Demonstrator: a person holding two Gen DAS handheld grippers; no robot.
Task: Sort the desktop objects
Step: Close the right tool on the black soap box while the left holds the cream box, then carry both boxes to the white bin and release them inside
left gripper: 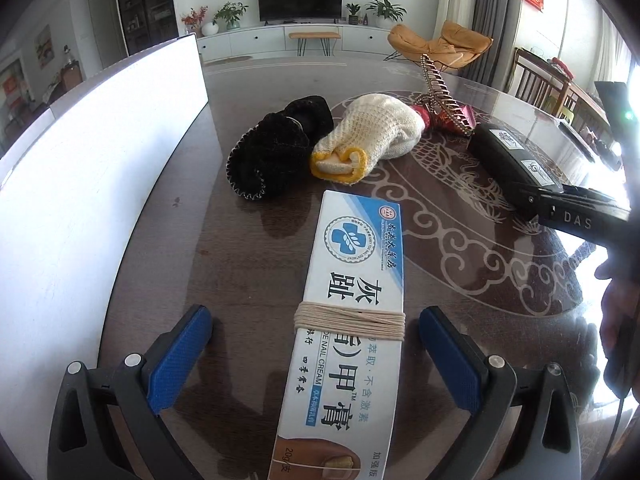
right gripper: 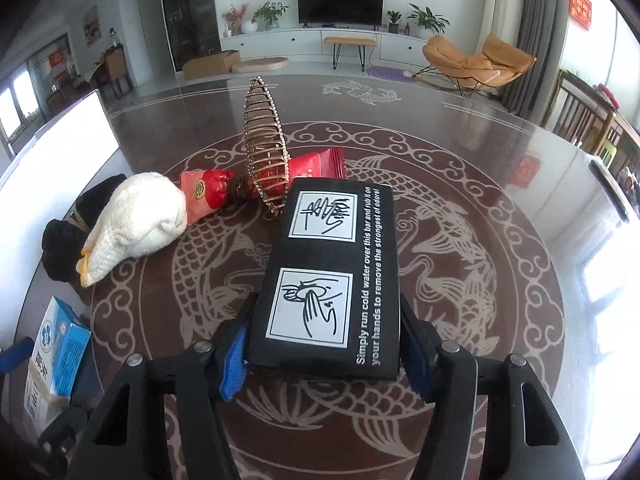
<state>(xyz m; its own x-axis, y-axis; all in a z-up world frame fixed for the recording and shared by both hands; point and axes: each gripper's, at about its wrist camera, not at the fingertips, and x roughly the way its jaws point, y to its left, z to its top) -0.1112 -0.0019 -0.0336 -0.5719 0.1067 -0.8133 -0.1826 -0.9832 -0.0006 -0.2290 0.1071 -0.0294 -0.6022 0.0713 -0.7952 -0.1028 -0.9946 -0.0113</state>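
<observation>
A long white-and-blue nail cream box (left gripper: pixel 352 292), wound with string, lies on the dark table between the blue pads of my left gripper (left gripper: pixel 314 316). That gripper is open and its pads stand clear of the box on both sides. My right gripper (right gripper: pixel 326 340) is shut on a black box (right gripper: pixel 332 272) with white hand-washing pictures, its pads pressing both long sides near the close end. The left wrist view shows that black box (left gripper: pixel 508 160) at the right. The cream box (right gripper: pixel 60 344) shows at the lower left of the right wrist view.
A black knitted item (left gripper: pixel 280 148), a white glove with a yellow cuff (left gripper: pixel 372 136), a red packet (right gripper: pixel 312 166) and a beaded hair claw (right gripper: pixel 264 144) lie in a row beyond. A tall white panel (left gripper: pixel 100 160) runs along the table's left side. A hand (left gripper: pixel 616 312) is at the right edge.
</observation>
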